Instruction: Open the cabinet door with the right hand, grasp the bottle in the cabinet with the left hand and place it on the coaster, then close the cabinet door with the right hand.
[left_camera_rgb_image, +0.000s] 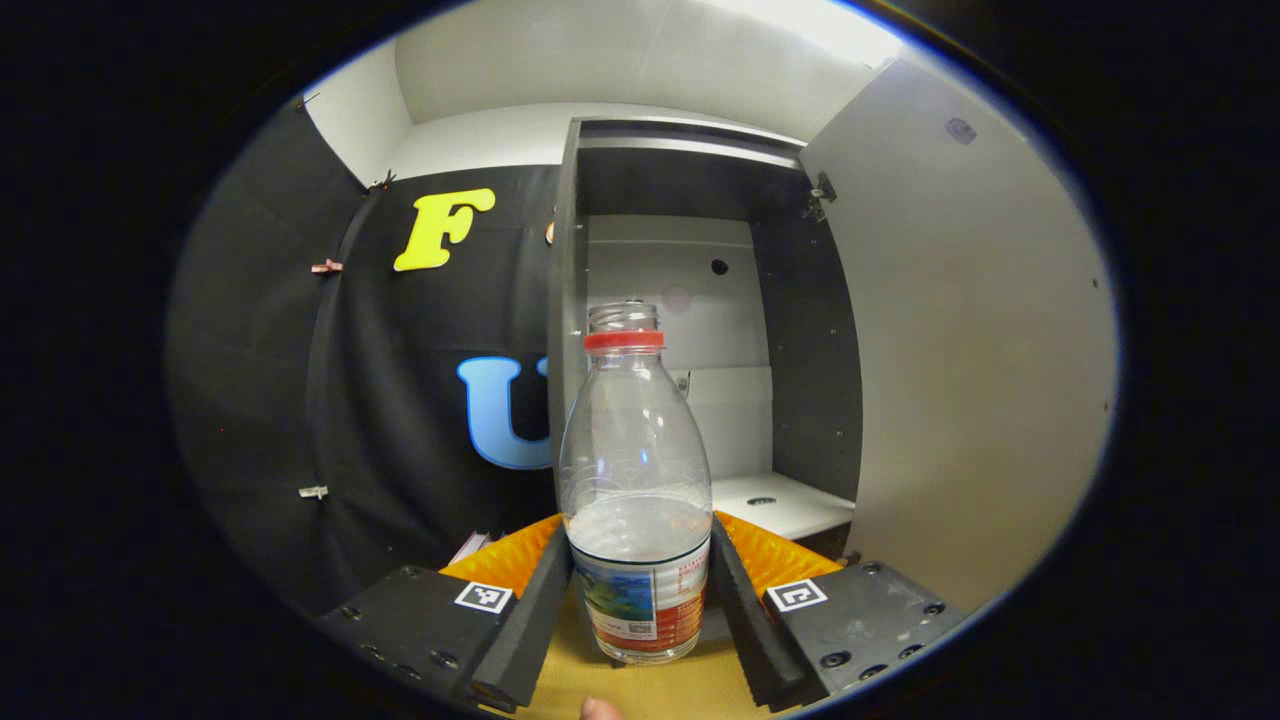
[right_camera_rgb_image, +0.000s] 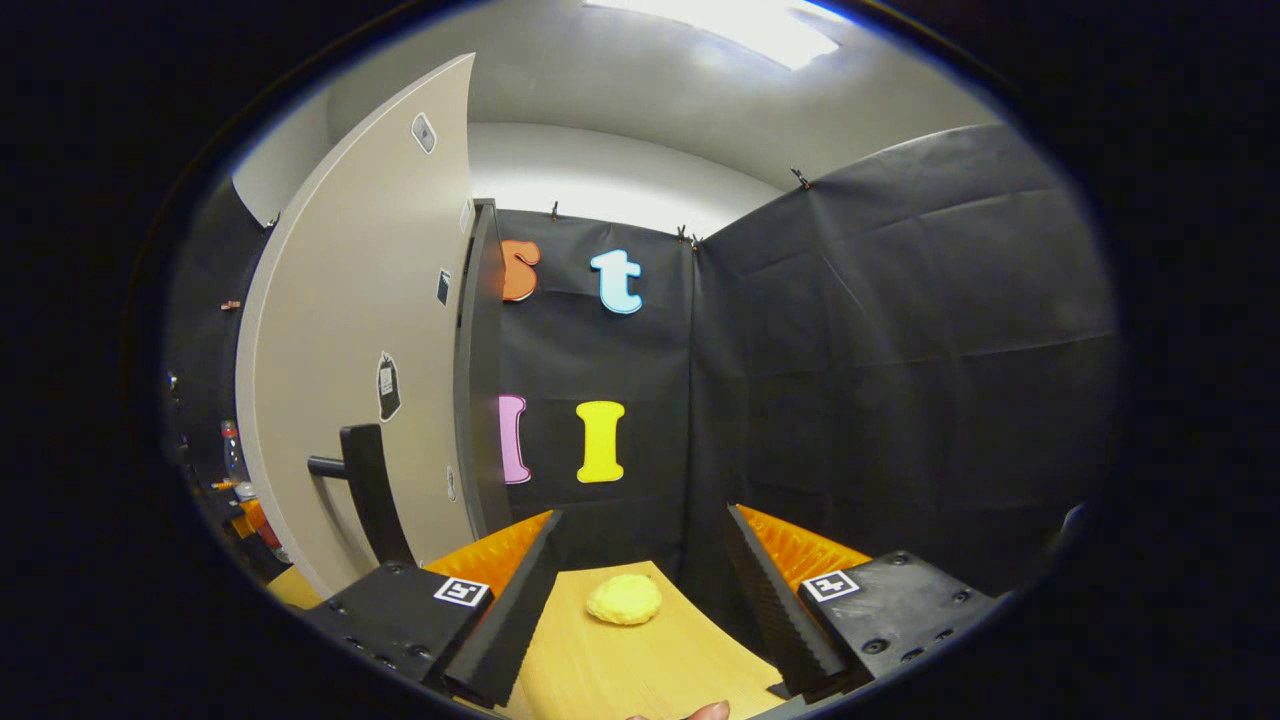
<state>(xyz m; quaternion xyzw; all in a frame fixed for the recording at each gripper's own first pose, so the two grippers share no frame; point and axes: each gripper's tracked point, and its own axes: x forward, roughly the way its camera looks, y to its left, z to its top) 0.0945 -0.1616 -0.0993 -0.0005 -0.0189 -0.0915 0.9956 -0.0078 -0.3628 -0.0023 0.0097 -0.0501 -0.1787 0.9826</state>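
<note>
Both fingers of the left gripper (left_camera_rgb_image: 640, 600) press against the lower body of the bottle (left_camera_rgb_image: 636, 480), one on each side at the label, so the hold sits low where the body is widest and the bottle stays upright; its neck shows open above the red ring, which is reason to keep it level. It is held out in front of the cabinet (left_camera_rgb_image: 700, 330), whose shelf (left_camera_rgb_image: 780, 505) lies bare behind it, with the cabinet door (left_camera_rgb_image: 970, 340) swung wide to the right so the way out is free. Beneath the bottle is the wooden table (left_camera_rgb_image: 640, 690); whether its base touches the wood cannot be told. In the right gripper view the right gripper (right_camera_rgb_image: 640, 600) stands with its fingers spread apart and nothing between them, waiting near the door's dark handle (right_camera_rgb_image: 365, 485), likely so it can push the door closed later. Ahead of it on the table lies the yellow coaster (right_camera_rgb_image: 624, 598), well clear of the door, where the bottle probably must go next
</note>
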